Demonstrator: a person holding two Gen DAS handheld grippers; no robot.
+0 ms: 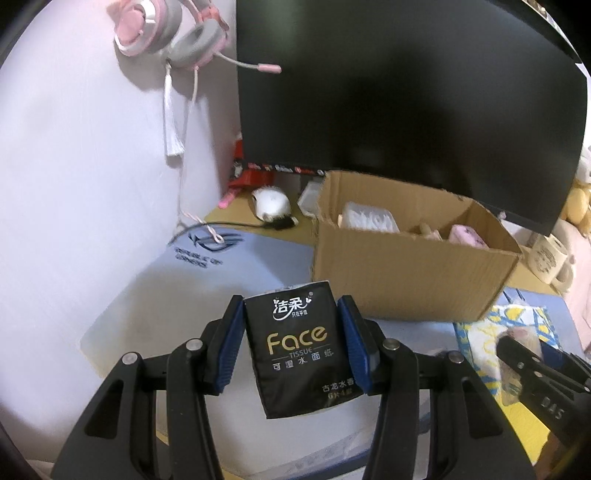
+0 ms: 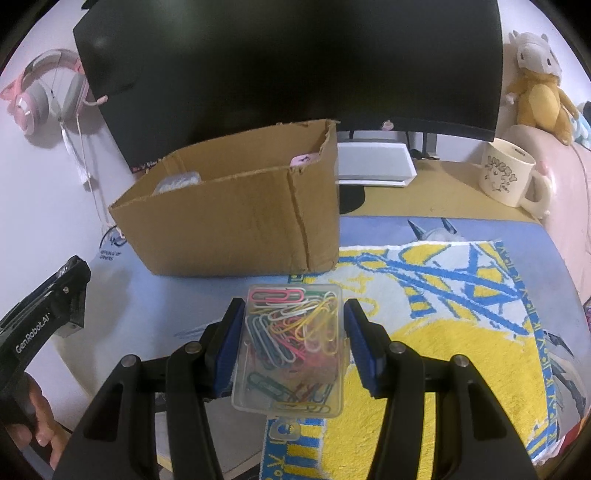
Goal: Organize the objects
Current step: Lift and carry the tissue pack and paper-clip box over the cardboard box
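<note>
Overhead, a large dark monitor point(image 2: 288, 62) fills the back of the desk point(image 2: 443, 199), its screen blank. Below it stands an open cardboard box point(image 2: 236, 218), resting on a pale blue desk mat point(image 1: 207, 273); inside the box show a white packet point(image 1: 369, 218) and something pink point(image 1: 467, 234) (too small to identify). To the box's right, a yellow and blue towel point(image 2: 461, 314) lies spread across the mat. A pink and grey headset point(image 1: 166, 33) hangs on the white wall at left. A yellow plush toy point(image 2: 539, 88) sits at far right, with a cream mug point(image 2: 508, 173) on the desk in front of it, and a white mouse point(image 1: 271, 203) lies behind the box near the wall.

The left claw point(image 1: 291, 343) pinches a black pack of Face tissues point(image 1: 299, 350) between its blue pads, lifted above the mat just in front of the box. The right claw point(image 2: 291, 347) holds a clear plastic case of coloured paper clips point(image 2: 291, 350) between its pads, raised over the towel's edge, also near the box front.
</note>
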